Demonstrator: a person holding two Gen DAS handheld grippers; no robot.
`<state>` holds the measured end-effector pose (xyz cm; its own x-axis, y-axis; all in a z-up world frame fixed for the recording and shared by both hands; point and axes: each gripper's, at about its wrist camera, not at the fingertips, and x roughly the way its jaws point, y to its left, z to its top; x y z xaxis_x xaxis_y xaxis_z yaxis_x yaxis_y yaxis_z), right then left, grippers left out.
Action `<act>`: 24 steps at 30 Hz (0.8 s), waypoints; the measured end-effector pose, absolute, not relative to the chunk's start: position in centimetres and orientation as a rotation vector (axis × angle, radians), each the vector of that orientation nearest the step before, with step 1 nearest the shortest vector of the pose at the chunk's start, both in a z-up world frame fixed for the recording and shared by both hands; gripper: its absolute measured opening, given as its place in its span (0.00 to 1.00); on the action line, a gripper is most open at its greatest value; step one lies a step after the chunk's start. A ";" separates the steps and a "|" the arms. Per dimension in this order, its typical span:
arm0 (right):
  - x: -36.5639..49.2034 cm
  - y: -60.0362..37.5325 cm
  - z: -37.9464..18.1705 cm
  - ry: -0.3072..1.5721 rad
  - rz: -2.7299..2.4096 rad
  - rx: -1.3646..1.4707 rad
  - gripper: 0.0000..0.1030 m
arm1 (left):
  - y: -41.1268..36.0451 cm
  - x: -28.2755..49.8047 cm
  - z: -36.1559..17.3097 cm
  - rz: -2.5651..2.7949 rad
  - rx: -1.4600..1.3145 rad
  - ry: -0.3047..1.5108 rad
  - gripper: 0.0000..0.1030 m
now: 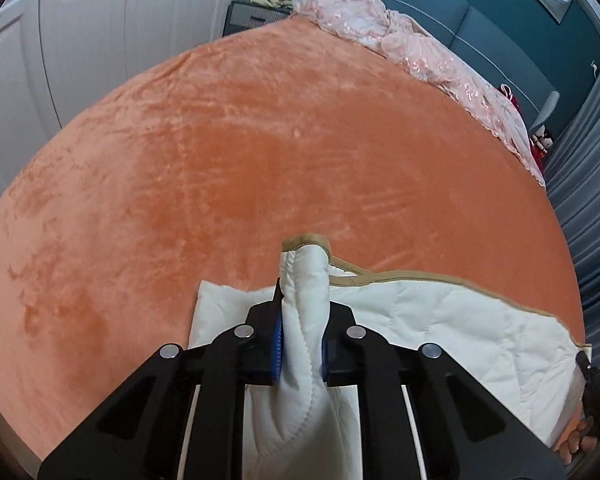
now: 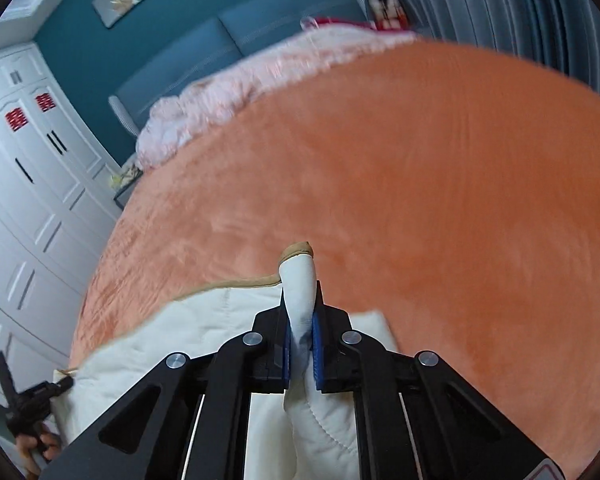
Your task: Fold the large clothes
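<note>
A white quilted garment (image 1: 452, 320) with a tan bound edge lies on the near part of an orange plush bedspread (image 1: 260, 152). My left gripper (image 1: 302, 344) is shut on one bunched corner of it, the tan-edged tip poking up past the blue pads. In the right wrist view the same white garment (image 2: 204, 328) stretches off to the left, and my right gripper (image 2: 301, 344) is shut on its other corner, whose tip stands up between the pads. Each gripper shows at the far edge of the other's view: the right gripper (image 1: 596, 384), the left gripper (image 2: 28, 404).
A crumpled pink lacy cover (image 1: 420, 52) lies along the teal headboard (image 1: 500, 40). White wardrobe doors (image 2: 24, 200) stand on one side of the bed, grey curtains (image 1: 588, 200) on the other. A nightstand (image 1: 252, 16) sits by the bed's head.
</note>
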<state>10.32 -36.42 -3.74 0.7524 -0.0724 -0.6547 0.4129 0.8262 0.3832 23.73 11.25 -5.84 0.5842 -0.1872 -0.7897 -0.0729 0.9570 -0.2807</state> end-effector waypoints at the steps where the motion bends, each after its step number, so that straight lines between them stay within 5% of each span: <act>1: 10.8 -36.2 -4.1 0.688 -0.293 0.506 0.07 | 11.1 24.0 -6.2 -0.060 -0.289 0.952 0.12; 8: 13.6 -36.2 -10.6 0.905 -0.336 0.434 0.07 | 9.8 25.4 -12.2 0.015 -0.194 1.047 0.13; 20: 14.3 -35.7 -13.8 0.931 -0.339 0.397 0.12 | 8.0 24.9 -14.3 0.046 -0.060 0.987 0.18; 23: 13.5 -36.0 -11.1 0.918 -0.374 0.402 0.23 | 9.0 24.1 -11.7 0.061 -0.071 0.973 0.31; 24: 12.6 -36.0 -9.7 0.869 -0.386 0.410 0.26 | 9.5 23.4 -10.1 0.069 -0.084 0.937 0.43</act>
<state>12.64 -36.05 -9.70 0.5868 -0.1583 -0.7941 0.4837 0.8550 0.1869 23.38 9.55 -10.10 0.5905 0.0228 -0.8067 -0.0954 0.9946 -0.0418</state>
